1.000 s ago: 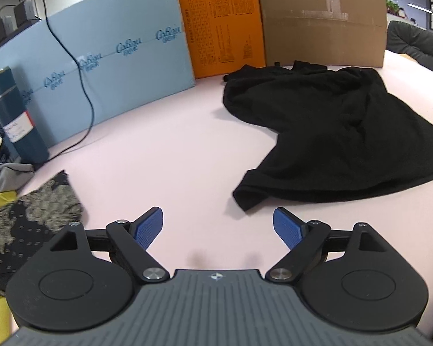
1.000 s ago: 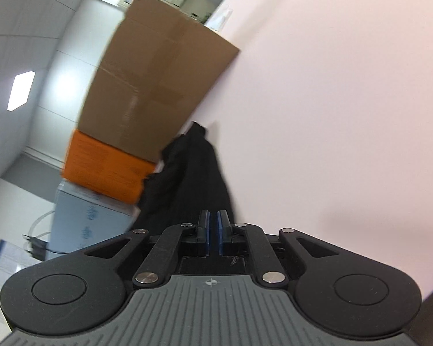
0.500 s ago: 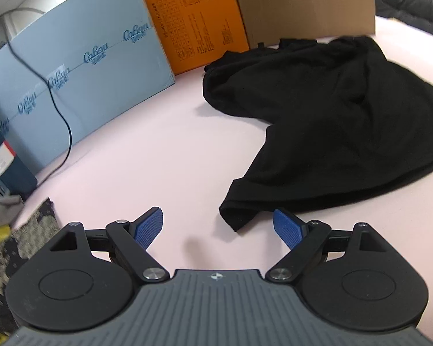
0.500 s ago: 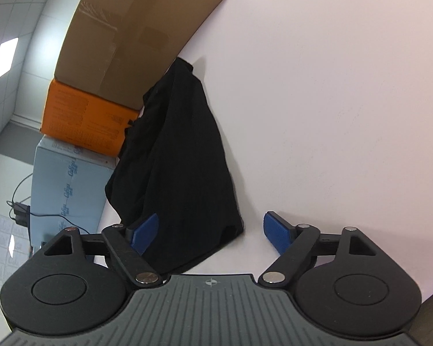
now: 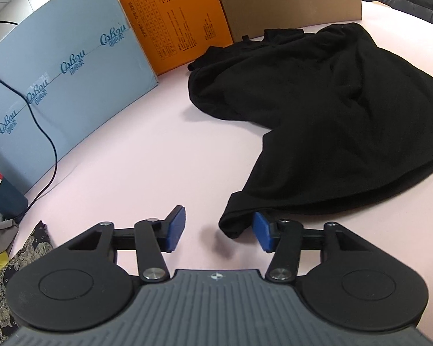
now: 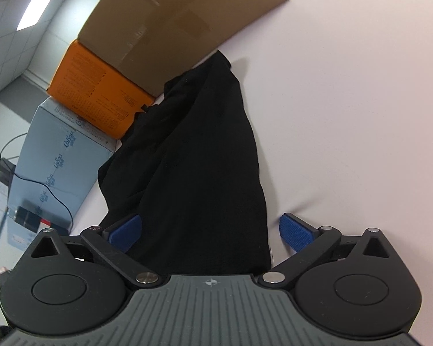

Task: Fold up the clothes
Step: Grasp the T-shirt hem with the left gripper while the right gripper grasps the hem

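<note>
Garment (image 5: 326,109) corners lie between both tongs.

Blue box (image 5: 72,66), orange box (image 5: 170,20), cardboard box (image 5: 288,0)

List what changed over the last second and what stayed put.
Both grippers closed in on the crumpled black cotton garment. The right gripper opened wide, straddling its edge. The left gripper has just narrowed around a corner, not yet pinching. Garment and cardboard boxes unmoved.
</note>
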The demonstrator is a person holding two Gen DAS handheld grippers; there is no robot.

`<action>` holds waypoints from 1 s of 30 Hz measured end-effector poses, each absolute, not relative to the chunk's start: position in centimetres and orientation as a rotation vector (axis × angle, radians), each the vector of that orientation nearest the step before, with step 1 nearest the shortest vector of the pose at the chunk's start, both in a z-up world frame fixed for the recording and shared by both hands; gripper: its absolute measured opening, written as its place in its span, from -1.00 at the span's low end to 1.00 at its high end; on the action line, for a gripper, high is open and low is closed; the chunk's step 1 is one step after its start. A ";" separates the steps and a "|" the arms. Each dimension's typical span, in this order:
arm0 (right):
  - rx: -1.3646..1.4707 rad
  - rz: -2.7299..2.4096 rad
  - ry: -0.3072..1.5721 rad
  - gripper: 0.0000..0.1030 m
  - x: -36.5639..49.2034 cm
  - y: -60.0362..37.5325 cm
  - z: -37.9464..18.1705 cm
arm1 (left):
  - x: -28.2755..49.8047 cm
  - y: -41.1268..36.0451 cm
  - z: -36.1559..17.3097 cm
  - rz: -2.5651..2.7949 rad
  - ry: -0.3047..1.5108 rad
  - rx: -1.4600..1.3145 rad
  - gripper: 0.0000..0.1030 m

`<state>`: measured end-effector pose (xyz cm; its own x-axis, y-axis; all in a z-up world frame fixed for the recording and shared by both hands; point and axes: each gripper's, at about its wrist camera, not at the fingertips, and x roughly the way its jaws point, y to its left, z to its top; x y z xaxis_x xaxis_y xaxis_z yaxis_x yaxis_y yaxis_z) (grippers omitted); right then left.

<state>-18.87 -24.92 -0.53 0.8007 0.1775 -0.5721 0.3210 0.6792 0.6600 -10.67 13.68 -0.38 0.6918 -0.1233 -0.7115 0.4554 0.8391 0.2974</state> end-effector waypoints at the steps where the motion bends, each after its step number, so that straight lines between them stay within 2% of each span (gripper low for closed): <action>1: 0.810 -0.086 0.644 1.00 -18.7 -24.7 -0.6 | -10.6 13.6 -0.4 -0.341 0.747 0.481 -0.10; 7: 0.578 -0.053 0.629 1.00 -17.5 -23.0 -0.6 | -10.4 13.4 -0.7 -0.334 0.767 0.443 -0.10; 8: 0.549 -0.044 0.639 0.98 -17.5 -22.7 -0.5 | -10.3 13.4 -0.6 -0.331 0.772 0.435 -0.10; 10: 0.500 -0.031 0.656 0.79 -17.6 -22.3 -0.3 | -10.3 13.4 -0.6 -0.328 0.776 0.427 -0.10; 11: 0.493 -0.035 0.660 0.52 -17.9 -22.3 -0.2 | -10.3 13.4 -0.6 -0.327 0.776 0.426 -0.11; 12: 0.495 -0.041 0.664 0.13 -18.1 -22.5 -0.2 | -10.4 13.4 -0.6 -0.327 0.775 0.424 -0.14; 13: 0.523 -0.044 0.670 -0.14 -18.3 -22.9 -0.3 | -10.5 13.3 -0.6 -0.333 0.776 0.419 -0.37; 14: 0.573 -0.041 0.681 -0.63 -18.4 -23.5 -0.5 | -10.6 13.2 -0.5 -0.342 0.774 0.414 -0.74; 15: 0.631 -0.033 0.692 -0.82 -18.4 -24.0 -0.7 | -10.7 13.1 -0.4 -0.350 0.770 0.410 -0.84; 19: 1.012 0.041 0.635 -0.85 -18.8 -26.5 -2.2 | -11.4 13.0 1.7 -0.364 0.667 0.380 -0.90; 23: 1.345 0.156 0.447 -0.86 -18.2 -28.5 -2.0 | -11.0 13.7 6.1 -0.337 0.517 0.318 -0.90; 30: 1.438 0.366 0.200 -0.86 -12.2 -30.9 4.9 | -7.4 13.8 15.4 -0.298 0.267 0.287 -0.90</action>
<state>-12.22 -30.86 4.94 0.9283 0.3622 0.0844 -0.1251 0.0903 0.9880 -7.37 13.75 15.42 0.9218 -0.2484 -0.2978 0.3233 0.9163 0.2364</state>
